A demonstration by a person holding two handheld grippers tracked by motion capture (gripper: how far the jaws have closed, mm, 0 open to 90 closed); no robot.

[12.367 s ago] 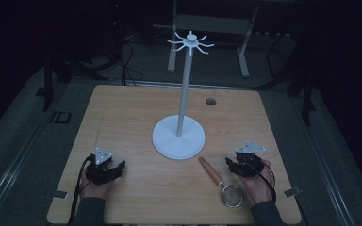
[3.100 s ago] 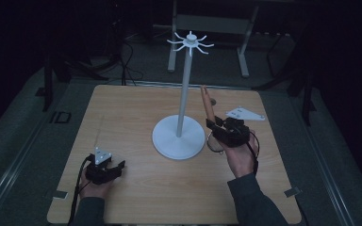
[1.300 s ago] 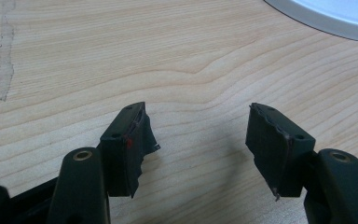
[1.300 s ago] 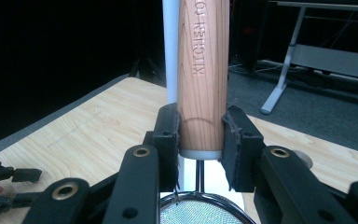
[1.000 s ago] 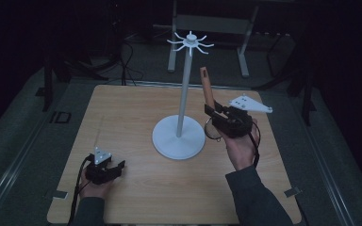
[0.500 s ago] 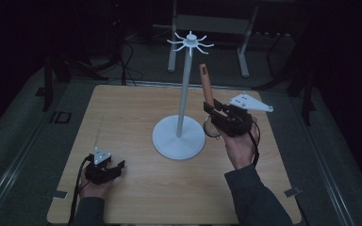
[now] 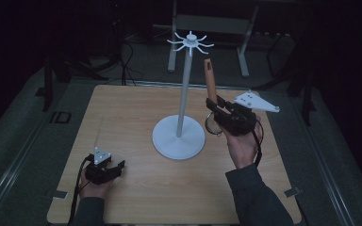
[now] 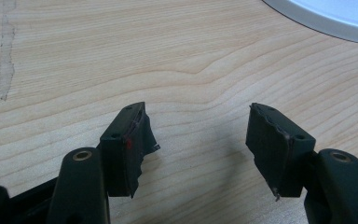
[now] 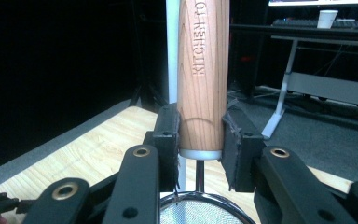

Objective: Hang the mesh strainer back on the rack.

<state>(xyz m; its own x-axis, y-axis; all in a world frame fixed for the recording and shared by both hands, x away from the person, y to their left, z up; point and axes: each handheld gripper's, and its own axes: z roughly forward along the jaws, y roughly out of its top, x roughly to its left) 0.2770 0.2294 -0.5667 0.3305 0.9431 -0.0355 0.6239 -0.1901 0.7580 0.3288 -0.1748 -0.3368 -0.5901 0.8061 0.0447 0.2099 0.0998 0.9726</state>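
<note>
On the wooden tabletop (image 7: 136,117), the white hook stand (image 7: 183,101) rises at centre, its ring of hooks (image 7: 190,43) high at 12 o'clock. My right gripper (image 7: 222,109), just beside the pole at its 3 o'clock, has its fingers (image 9: 167,133) clamped on the strainer (image 7: 211,92), wooden handle upright, mesh hanging below; the hooks lie up toward 11 o'clock of the handle tip. My left gripper (image 7: 111,169) rests at 7 o'clock, fingers (image 8: 126,142) apart, empty, well away.
</note>
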